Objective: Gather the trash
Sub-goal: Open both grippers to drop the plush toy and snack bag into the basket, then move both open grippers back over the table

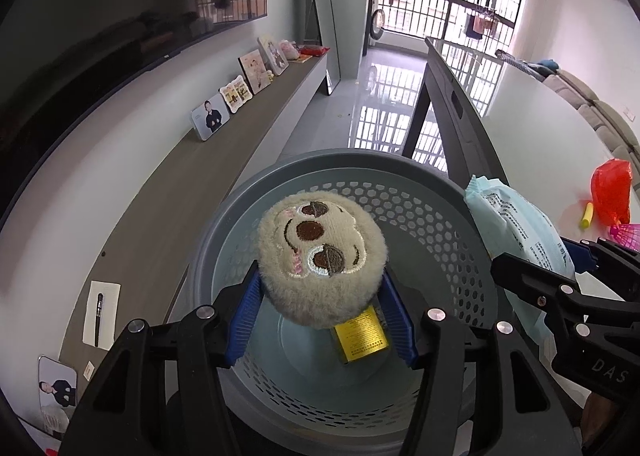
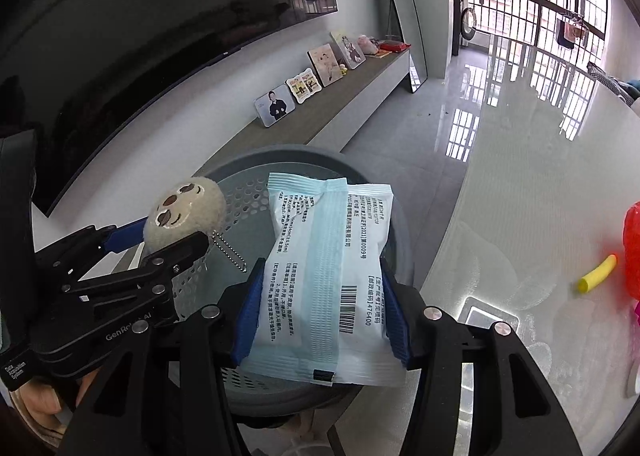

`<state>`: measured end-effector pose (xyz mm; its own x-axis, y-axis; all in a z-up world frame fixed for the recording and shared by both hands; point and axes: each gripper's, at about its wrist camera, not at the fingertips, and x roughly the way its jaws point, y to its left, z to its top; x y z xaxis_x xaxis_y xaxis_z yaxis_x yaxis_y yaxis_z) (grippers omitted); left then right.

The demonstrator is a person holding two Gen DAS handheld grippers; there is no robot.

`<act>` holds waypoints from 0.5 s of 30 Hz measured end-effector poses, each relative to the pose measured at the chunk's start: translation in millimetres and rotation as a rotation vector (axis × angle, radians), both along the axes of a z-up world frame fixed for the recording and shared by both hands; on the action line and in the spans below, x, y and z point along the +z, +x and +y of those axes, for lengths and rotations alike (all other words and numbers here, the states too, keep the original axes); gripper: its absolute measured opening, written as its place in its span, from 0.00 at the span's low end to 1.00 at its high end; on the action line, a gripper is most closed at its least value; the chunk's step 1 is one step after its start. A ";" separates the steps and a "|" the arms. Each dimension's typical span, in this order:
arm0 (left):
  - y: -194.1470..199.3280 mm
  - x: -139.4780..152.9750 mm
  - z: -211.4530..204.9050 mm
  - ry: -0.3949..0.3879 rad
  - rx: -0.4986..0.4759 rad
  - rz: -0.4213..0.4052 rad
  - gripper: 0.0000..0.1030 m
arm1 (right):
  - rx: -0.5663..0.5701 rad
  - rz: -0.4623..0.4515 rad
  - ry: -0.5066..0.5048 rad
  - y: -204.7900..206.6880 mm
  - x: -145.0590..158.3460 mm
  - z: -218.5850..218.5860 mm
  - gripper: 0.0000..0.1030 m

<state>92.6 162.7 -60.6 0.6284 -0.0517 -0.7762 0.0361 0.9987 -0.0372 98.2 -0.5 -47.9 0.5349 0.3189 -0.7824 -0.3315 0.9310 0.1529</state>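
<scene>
Below, a grey perforated basket (image 1: pixel 420 212) with a yellow box (image 1: pixel 362 340) on its floor, above it the right gripper (image 2: pixel 326 312) clamped on a pale blue packet (image 2: pixel 320 276) — left gripper (image 1: pixel 320 316) clamped on a round plush toy (image 1: pixel 320 256), bead chain (image 2: pixel 230 250) dangling.

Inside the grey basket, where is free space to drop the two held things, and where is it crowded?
The grey perforated basket has bare floor around the yellow box, mostly toward its far wall. On the white table, the near right is crowded: yellow foam tube, red plastic bag.
</scene>
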 end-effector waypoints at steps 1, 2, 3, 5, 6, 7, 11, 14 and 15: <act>-0.9 0.0 0.8 -0.001 0.003 0.001 0.55 | 0.002 0.001 -0.001 0.8 -0.7 1.2 0.50; -1.5 0.2 1.2 -0.001 0.006 0.002 0.55 | 0.004 0.001 -0.001 0.9 -2.4 0.9 0.50; -1.8 0.2 2.2 0.000 0.009 0.002 0.56 | 0.004 0.001 -0.001 1.4 -3.2 0.9 0.50; -1.9 1.3 2.1 0.001 0.016 0.002 0.58 | 0.005 0.003 0.001 2.6 -4.5 0.7 0.50; -1.5 1.8 3.4 0.002 0.021 0.000 0.62 | 0.005 0.003 0.004 0.7 -4.7 -2.2 0.51; -1.3 2.2 4.7 0.002 0.025 -0.002 0.65 | 0.003 0.002 0.008 0.9 -4.7 -2.8 0.52; -3.6 1.5 6.7 -0.002 0.035 0.001 0.67 | 0.003 -0.009 0.017 -0.7 -3.7 -3.6 0.60; -5.2 1.0 6.7 -0.001 0.043 0.008 0.67 | 0.003 -0.011 0.017 -0.9 -3.8 -3.3 0.60; -5.6 0.9 6.7 -0.001 0.046 0.010 0.67 | 0.002 -0.011 0.017 -1.0 -3.9 -3.2 0.60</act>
